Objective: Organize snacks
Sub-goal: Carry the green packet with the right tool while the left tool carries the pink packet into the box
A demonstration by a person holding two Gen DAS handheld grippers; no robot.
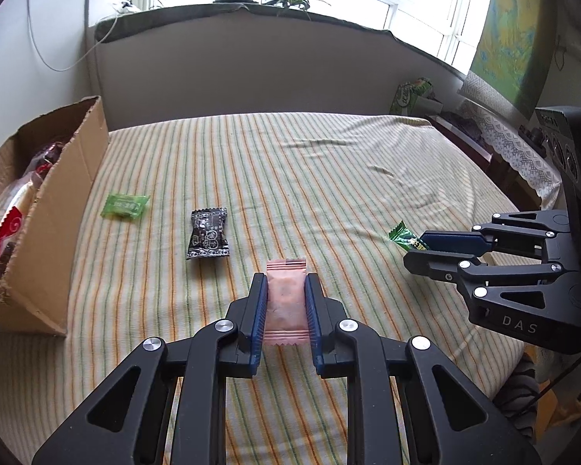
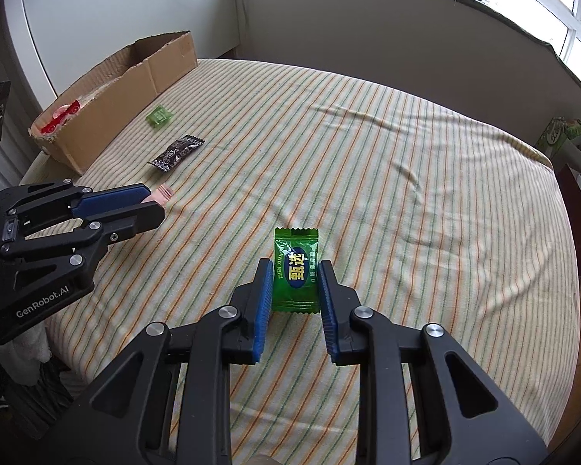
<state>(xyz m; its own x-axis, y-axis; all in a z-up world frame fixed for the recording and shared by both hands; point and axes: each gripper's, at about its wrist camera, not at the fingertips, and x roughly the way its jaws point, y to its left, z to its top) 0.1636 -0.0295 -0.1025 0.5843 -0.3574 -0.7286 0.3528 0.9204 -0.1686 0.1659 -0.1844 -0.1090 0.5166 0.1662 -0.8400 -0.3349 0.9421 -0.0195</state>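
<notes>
the left gripper (image 1: 285, 285) clamps a pink crinkled packet (image 1: 285, 302), long axis pointing away along the fingers. the right gripper (image 2: 295, 275) pinches a glossy dark green packet (image 2: 296, 269) the same way, above the striped cloth (image 2: 406, 178). a black wrapper (image 1: 209, 234) and a light green sweet (image 1: 124, 205) lie near the cardboard box (image 1: 64, 209).
</notes>
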